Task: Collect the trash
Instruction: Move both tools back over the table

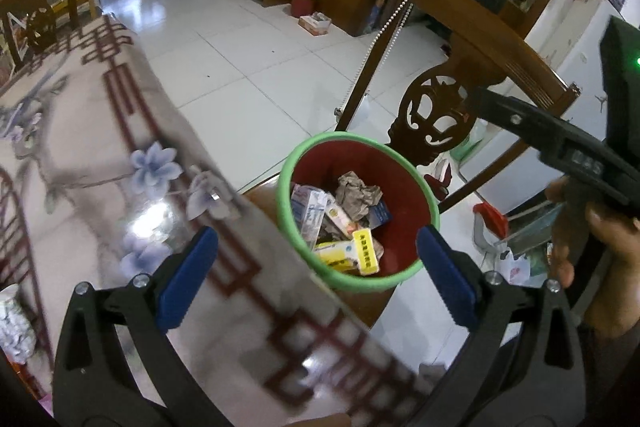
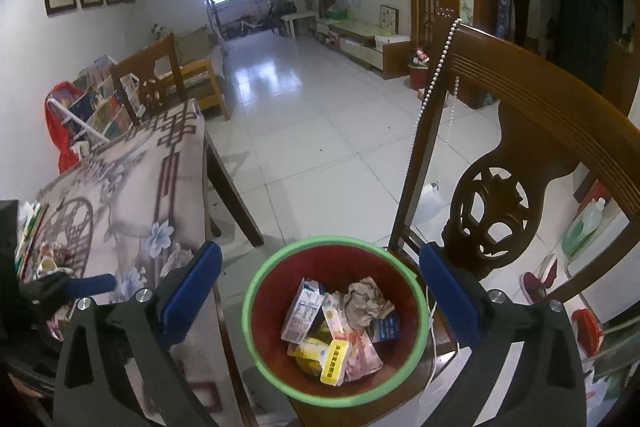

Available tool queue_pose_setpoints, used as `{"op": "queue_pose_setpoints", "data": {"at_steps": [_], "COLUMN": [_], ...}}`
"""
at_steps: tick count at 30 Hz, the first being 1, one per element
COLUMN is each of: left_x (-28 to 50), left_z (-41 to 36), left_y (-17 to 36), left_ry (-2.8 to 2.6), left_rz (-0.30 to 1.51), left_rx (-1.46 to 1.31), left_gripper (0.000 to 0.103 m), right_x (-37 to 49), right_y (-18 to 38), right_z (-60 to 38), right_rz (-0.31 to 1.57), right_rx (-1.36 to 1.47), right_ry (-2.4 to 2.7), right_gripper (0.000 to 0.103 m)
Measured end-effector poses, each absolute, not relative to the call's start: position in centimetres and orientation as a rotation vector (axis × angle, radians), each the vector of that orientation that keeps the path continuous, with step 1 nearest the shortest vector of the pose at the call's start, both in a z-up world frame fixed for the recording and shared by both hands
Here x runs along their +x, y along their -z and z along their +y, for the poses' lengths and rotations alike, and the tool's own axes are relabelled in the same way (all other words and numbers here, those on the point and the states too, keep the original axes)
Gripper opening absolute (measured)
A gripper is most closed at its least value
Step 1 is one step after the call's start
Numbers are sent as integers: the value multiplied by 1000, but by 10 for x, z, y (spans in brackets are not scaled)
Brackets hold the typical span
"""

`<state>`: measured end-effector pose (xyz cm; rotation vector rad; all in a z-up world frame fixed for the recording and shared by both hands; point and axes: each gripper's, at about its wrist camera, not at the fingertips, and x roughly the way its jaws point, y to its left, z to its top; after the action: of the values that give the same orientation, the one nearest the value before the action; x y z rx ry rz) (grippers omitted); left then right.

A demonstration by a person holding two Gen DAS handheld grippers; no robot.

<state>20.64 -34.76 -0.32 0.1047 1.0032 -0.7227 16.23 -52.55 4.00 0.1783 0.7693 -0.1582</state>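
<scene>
A red bin point(image 1: 400, 183) with a green rim stands on the seat of a carved wooden chair point(image 1: 436, 115), close to the table edge. In it lie a crumpled brown paper point(image 1: 356, 195), a milk carton point(image 1: 308, 207), a yellow box point(image 1: 366, 251) and other packets. My left gripper point(image 1: 316, 233) is open and holds nothing; it hangs over the table corner and the bin's near rim. My right gripper point(image 2: 320, 247) is open and holds nothing, right above the bin point(image 2: 276, 279), whose paper point(image 2: 366, 301) and yellow box point(image 2: 335, 359) show between its fingers.
The table point(image 2: 120, 187) under a flowered cloth fills the left, with small clutter point(image 2: 44, 259) at its near end. A bead string point(image 2: 436, 67) hangs from the chair back point(image 2: 492, 211). A hand point(image 1: 592, 227) holds the right gripper. Slippers point(image 2: 536, 279) lie on the white tiled floor.
</scene>
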Motion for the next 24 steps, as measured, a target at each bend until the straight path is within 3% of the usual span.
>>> {"op": "queue_pose_setpoints", "data": {"at_steps": [15,24], "left_x": [163,141], "left_z": [-216,-108], "left_y": [-55,-60], "left_ry": [581,445], "left_rz": [882,867], "left_rx": [28,-23], "left_gripper": [98,98], "right_x": [145,145], "right_y": [-63,-51], "right_z": [-415,-325], "right_rz": [723,761], "right_rx": [87,9], "right_ry": [53,-76], "right_gripper": [96,96]}}
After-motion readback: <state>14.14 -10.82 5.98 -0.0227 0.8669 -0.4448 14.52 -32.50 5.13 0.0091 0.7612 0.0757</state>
